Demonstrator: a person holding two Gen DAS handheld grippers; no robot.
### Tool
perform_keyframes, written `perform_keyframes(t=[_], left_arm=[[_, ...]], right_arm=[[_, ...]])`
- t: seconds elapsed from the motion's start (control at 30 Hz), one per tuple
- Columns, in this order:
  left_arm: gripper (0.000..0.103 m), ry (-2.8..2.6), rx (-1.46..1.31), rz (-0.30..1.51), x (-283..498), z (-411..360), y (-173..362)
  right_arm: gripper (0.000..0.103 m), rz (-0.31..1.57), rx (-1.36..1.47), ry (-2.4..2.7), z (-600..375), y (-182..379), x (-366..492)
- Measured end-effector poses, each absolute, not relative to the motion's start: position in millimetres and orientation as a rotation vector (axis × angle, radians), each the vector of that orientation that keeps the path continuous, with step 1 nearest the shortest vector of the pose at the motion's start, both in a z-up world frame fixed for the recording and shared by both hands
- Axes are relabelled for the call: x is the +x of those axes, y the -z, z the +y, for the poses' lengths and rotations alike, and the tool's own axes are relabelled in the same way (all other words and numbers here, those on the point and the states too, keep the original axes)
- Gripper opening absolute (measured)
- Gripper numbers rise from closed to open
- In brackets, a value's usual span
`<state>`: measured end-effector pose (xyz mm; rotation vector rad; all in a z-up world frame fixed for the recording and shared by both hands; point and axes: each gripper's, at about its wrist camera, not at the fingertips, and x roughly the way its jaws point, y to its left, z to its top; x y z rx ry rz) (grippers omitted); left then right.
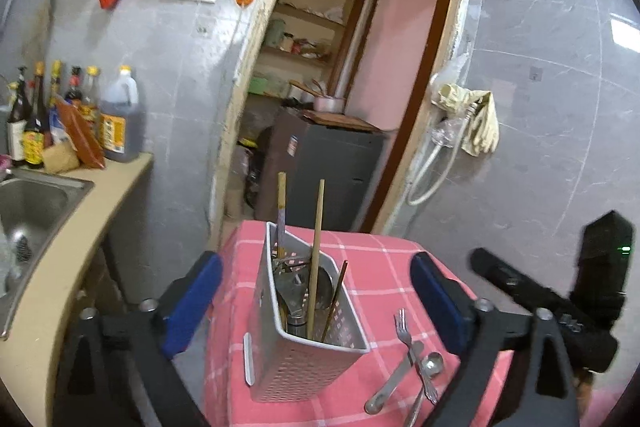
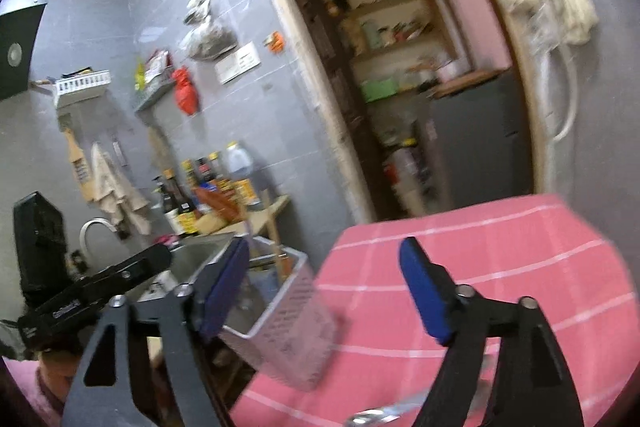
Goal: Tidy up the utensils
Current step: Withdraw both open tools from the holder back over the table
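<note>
A grey perforated utensil holder (image 1: 304,339) stands on the pink checked tablecloth (image 1: 376,267), holding chopsticks (image 1: 318,255) and metal utensils. My left gripper (image 1: 316,303) is open, its blue fingers on either side of the holder, apart from it. A fork (image 1: 404,327) and metal spoons (image 1: 428,365) lie on the cloth right of the holder. My right gripper (image 2: 324,291) is open and empty above the cloth (image 2: 500,267), with the holder (image 2: 288,323) by its left finger. A blurred metal utensil (image 2: 384,413) shows at the bottom edge.
A counter (image 1: 60,267) with a steel sink (image 1: 28,211) and several sauce bottles (image 1: 72,115) lies left of the table. A doorway (image 1: 340,87) behind leads to shelves and a dark cabinet. The right gripper's body (image 1: 560,307) is at the table's right.
</note>
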<state>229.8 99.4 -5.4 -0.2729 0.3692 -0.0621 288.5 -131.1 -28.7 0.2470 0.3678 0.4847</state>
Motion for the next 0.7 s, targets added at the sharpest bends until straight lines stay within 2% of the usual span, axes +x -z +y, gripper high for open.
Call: perform_keyframes(t=[0.13, 0.2, 0.4, 0.7], left_arm=[[0.103, 0.014, -0.239, 0.343, 220, 78, 4], [0.103, 0.004, -0.22, 0.338, 216, 66, 5], [0.103, 0.005, -0.161, 0.323, 205, 28, 13], [0.103, 0.026, -0.101, 0.378, 208, -14, 43]], right_arm=[[0.097, 0.337, 0.205, -0.381, -155, 16, 270], [0.102, 0.324, 0.192, -0.343, -166, 12, 263], [0.102, 0.328, 0.164, -0.218, -201, 16, 243], [0.102, 0.452, 0.188, -0.089, -252, 58, 237]])
